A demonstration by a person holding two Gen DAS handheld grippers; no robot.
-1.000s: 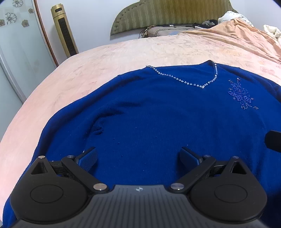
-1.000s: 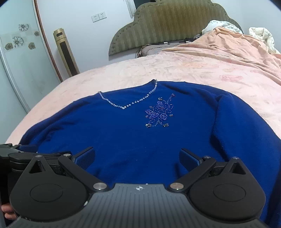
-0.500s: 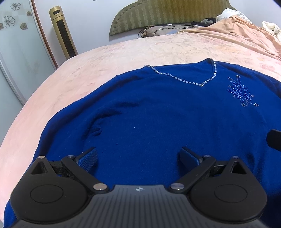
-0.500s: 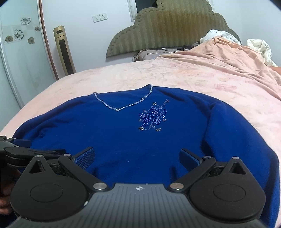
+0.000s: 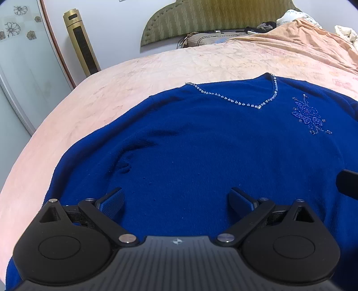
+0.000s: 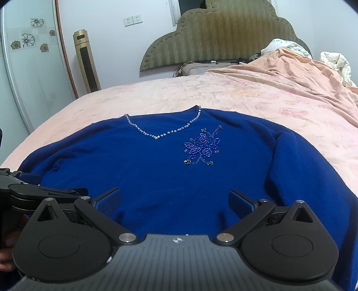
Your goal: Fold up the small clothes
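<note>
Blue sweater (image 6: 156, 179) under both spread claws (only right view shows its folded sleeve (image 6: 297, 165))

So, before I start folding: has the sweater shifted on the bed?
No. The blue sweater lies as before against the headboard, left wrist view.

My left claw (image 5: 176, 199) hangs wide open over the lower part of a blue sweater (image 5: 201, 145), gripping nothing. The sweater lies flat, front up, on the pink bedspread (image 5: 134, 78), its beaded V-neckline (image 5: 243, 103) pointing toward me and a beaded flower (image 5: 310, 117) off to the right. A black part (image 5: 348, 183) juts in at the right edge.
</note>
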